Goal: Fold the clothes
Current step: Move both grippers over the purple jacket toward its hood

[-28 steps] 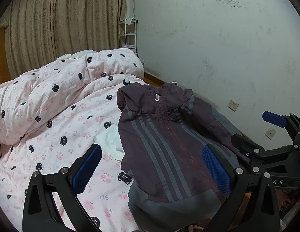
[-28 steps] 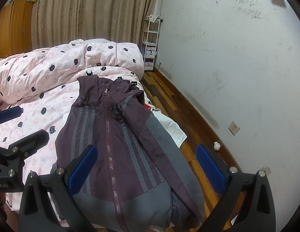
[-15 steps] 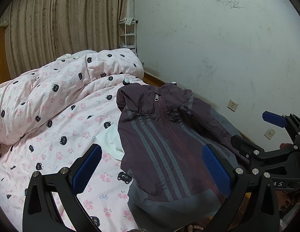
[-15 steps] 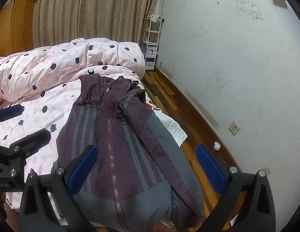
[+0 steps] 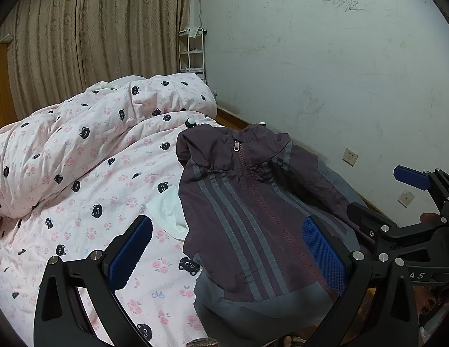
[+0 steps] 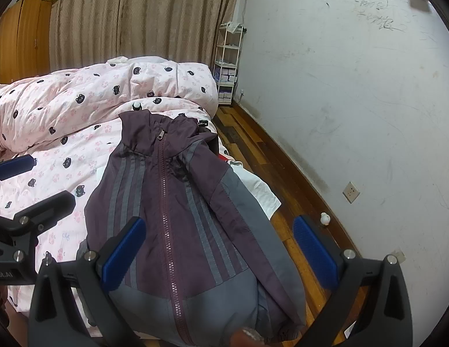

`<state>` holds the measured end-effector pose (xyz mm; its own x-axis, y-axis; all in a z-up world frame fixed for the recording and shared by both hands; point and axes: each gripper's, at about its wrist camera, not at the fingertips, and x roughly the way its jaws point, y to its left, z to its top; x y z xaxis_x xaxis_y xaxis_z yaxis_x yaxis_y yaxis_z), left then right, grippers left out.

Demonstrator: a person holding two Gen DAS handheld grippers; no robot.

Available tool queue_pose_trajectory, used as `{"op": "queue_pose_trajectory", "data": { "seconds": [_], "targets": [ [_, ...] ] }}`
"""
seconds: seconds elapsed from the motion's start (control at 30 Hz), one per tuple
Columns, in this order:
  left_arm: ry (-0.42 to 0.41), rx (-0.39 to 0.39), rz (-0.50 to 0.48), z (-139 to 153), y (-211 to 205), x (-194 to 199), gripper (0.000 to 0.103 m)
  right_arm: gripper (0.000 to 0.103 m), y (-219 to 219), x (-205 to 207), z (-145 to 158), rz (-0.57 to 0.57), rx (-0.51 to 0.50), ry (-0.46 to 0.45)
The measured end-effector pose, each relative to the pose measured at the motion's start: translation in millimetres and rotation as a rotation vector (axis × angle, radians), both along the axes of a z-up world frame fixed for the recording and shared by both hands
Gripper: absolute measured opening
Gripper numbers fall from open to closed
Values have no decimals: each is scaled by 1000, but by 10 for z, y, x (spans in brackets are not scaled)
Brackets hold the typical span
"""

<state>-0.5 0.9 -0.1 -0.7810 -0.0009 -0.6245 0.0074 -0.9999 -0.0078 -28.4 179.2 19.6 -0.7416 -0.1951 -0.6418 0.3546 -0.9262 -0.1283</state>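
A purple zip jacket (image 5: pixel 247 208) with grey stripes and a grey hem lies front up on the bed, collar at the far end, hem over the near edge. It also shows in the right wrist view (image 6: pixel 172 217), its right sleeve lying along the bed's right edge. My left gripper (image 5: pixel 227 256) is open and empty, above the jacket's lower left part. My right gripper (image 6: pixel 218 253) is open and empty, above the hem and right sleeve. Each gripper also shows at the side of the other's view.
A pink quilt (image 5: pixel 88 141) with black cat faces is bunched at the back left of the bed. White cloth (image 5: pixel 169 211) lies under the jacket. Wooden floor (image 6: pixel 282 173) and a white wall run along the right. A white shelf (image 6: pixel 228 63) stands in the corner.
Both grippers have drifted slightly; the jacket sits a little higher in the right wrist view. Nothing was taken hold of.
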Motion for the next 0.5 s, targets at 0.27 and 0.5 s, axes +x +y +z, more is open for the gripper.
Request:
{"op": "queue_pose_trajectory", "data": {
  "seconds": [0.27, 0.5],
  "targets": [
    [-6, -7, 3, -25, 5, -31, 103, 103, -16, -18, -50, 7, 0, -9],
    [-12, -3, 6, -66, -22, -53, 103, 103, -48, -47, -105, 13, 6, -17]
  ]
}}
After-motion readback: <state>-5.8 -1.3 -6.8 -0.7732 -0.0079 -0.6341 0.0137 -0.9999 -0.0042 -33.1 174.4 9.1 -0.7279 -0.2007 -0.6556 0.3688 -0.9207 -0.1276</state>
